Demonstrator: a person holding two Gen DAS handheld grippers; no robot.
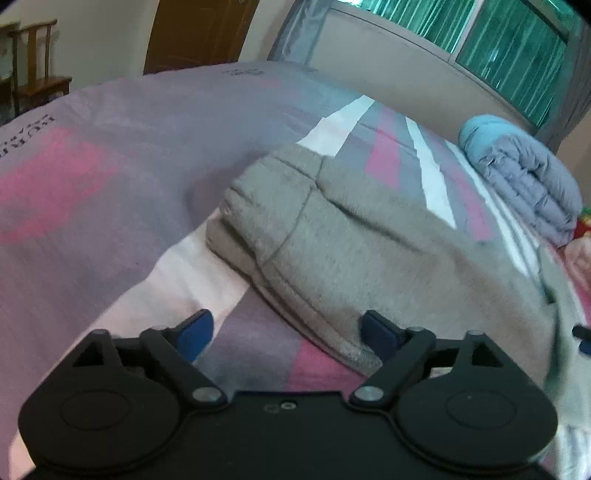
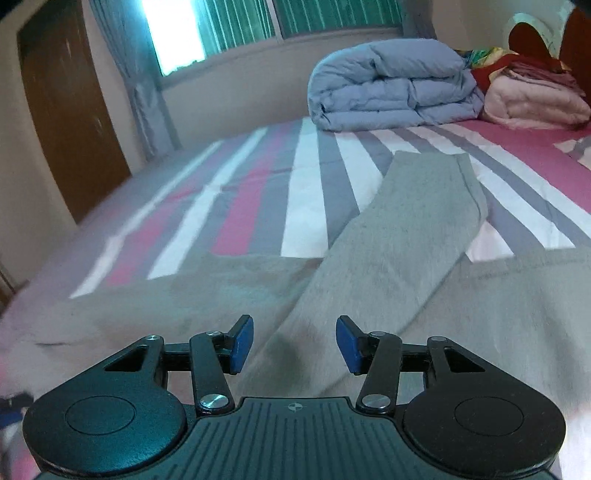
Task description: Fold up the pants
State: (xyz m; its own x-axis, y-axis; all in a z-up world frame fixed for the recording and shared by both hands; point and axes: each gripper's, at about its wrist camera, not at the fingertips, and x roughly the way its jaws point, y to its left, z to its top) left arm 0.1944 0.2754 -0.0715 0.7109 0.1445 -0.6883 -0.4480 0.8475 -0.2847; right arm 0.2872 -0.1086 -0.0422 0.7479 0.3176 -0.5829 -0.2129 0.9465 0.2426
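Observation:
Grey sweatpants [image 1: 354, 236] lie on a striped bed. In the left wrist view the waistband end [image 1: 258, 206] is in the middle, with the pants running off to the right. My left gripper [image 1: 286, 332] is open and empty, just in front of the pants' near edge. In the right wrist view the pants [image 2: 388, 258] spread across the foreground, with one leg folded over and reaching away toward the far right. My right gripper [image 2: 295, 343] is open and empty, low over the fabric.
The bed sheet [image 2: 306, 192] has pink, grey and white stripes. A folded blue-grey duvet [image 2: 395, 85] and a pink blanket [image 2: 532, 103] lie at the head of the bed. A wooden door [image 2: 66, 110], a window with curtains [image 2: 280, 22] and a wooden chair [image 1: 37, 74] stand around the bed.

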